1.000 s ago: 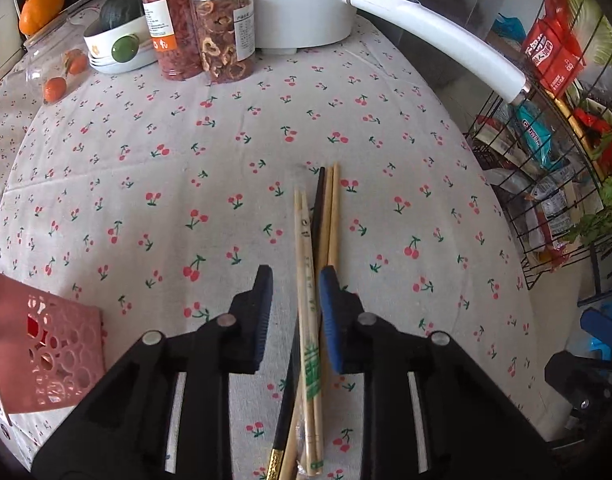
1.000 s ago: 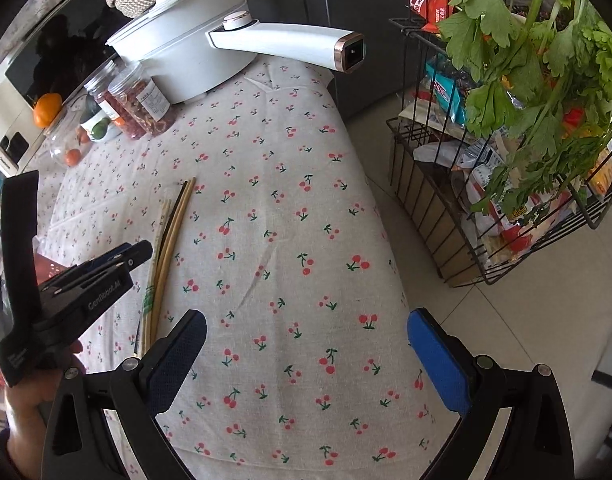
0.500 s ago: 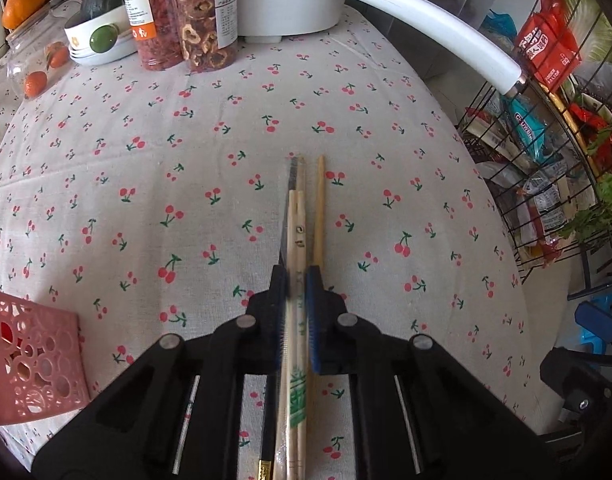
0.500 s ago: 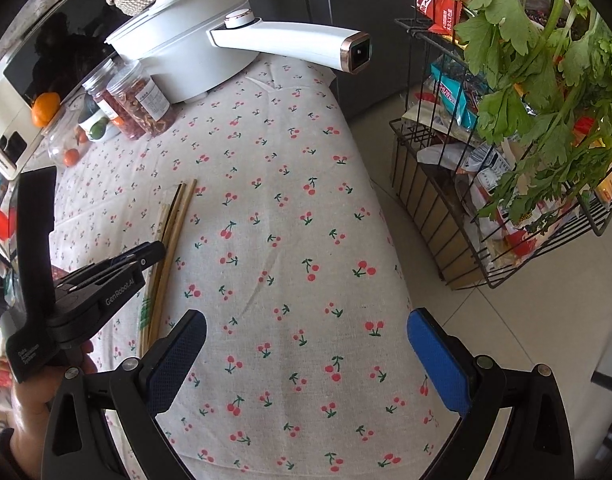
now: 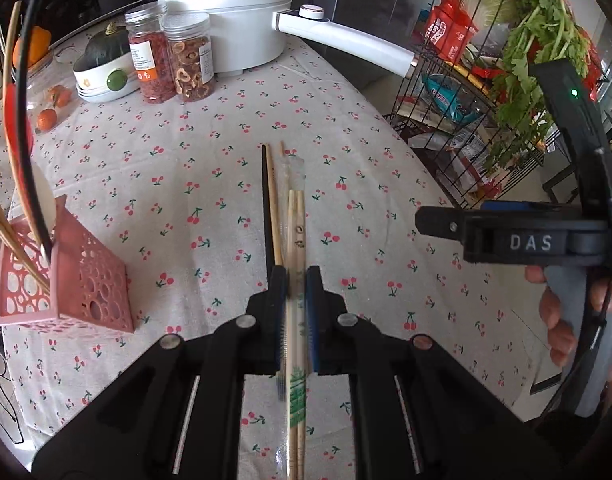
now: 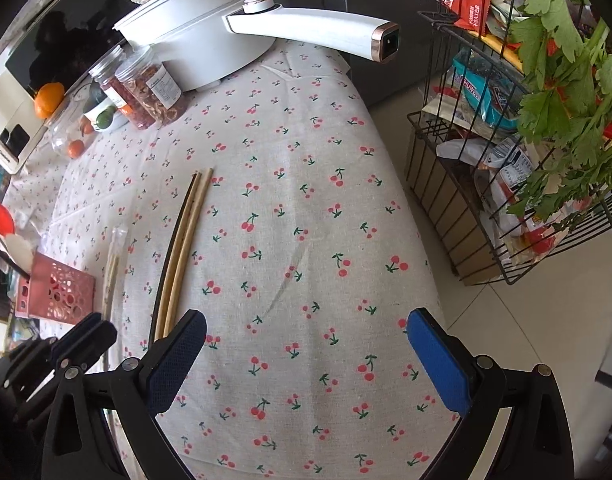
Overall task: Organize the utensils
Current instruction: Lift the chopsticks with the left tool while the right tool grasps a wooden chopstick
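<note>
Since the earlier frame the left gripper (image 5: 292, 300) has closed on the wrapped chopsticks (image 5: 296, 220) and lifted them off the cloth, apart from the loose sticks that lay beside them. Its jaws are clenched on the one wrapped pair, two pale sticks in a clear sleeve that projects forward past the pads. On the cloth (image 5: 210, 160) just left of the pair lie three loose sticks (image 5: 272, 208): one black, two wooden, side by side. Farther left stands one pink basket (image 5: 86, 284), already holding several thin sticks and a black handle. The right gripper (image 6: 306, 356) hovers over the near cloth with jaws released and wide, nothing between them; in the left view a hand (image 5: 562, 320) grips its body. At the far edge stand two jars (image 5: 170, 58), one white pot (image 5: 226, 20) with a long handle, and one bowl (image 5: 102, 80). One wire rack (image 5: 466, 128) of packets and greens stands off the table's right side.
</note>
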Action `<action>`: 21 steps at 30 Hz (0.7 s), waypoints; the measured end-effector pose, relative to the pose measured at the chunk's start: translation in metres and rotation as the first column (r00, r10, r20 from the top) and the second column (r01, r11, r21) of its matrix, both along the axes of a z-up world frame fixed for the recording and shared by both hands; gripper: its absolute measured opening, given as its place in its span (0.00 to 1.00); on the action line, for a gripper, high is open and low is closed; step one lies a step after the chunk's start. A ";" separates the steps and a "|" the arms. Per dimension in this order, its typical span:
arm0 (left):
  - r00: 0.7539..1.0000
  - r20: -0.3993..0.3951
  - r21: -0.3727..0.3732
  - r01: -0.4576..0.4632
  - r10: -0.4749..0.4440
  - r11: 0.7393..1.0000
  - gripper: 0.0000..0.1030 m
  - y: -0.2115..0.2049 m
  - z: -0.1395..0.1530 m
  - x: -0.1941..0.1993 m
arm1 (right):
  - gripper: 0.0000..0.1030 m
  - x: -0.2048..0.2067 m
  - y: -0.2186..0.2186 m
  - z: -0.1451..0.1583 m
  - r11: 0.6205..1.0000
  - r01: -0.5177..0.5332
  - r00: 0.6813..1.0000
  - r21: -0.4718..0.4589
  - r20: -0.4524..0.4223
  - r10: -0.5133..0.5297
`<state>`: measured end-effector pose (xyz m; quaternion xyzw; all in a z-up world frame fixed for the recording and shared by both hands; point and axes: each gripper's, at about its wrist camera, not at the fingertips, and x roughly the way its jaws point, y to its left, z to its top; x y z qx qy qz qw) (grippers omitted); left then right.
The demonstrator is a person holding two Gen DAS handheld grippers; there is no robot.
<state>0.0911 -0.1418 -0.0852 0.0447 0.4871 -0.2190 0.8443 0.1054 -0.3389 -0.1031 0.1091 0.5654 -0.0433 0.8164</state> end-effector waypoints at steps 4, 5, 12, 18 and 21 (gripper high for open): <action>0.999 0.034 -0.010 0.021 -0.020 1.000 0.11 0.021 0.015 -0.022 | 0.99 0.005 0.013 -0.004 1.000 -0.014 1.000 0.006 -0.010 0.014; 0.999 0.041 -0.013 0.025 -0.025 1.000 0.11 0.027 0.018 -0.026 | 0.99 0.006 0.016 -0.006 1.000 -0.018 1.000 0.004 -0.013 0.018; 0.992 0.115 -0.022 0.046 -0.043 0.999 0.11 0.063 0.031 -0.049 | 0.99 0.021 0.040 -0.019 0.999 -0.036 0.999 0.011 -0.031 0.036; 0.993 0.121 -0.069 0.018 -0.010 0.997 0.11 0.090 0.029 -0.052 | 0.97 0.041 0.060 -0.035 0.997 -0.049 0.998 0.056 -0.024 0.051; 0.993 0.116 -0.088 0.008 0.003 0.996 0.11 0.102 0.030 -0.052 | 0.82 0.052 0.069 -0.042 0.997 -0.045 0.999 0.068 -0.013 0.046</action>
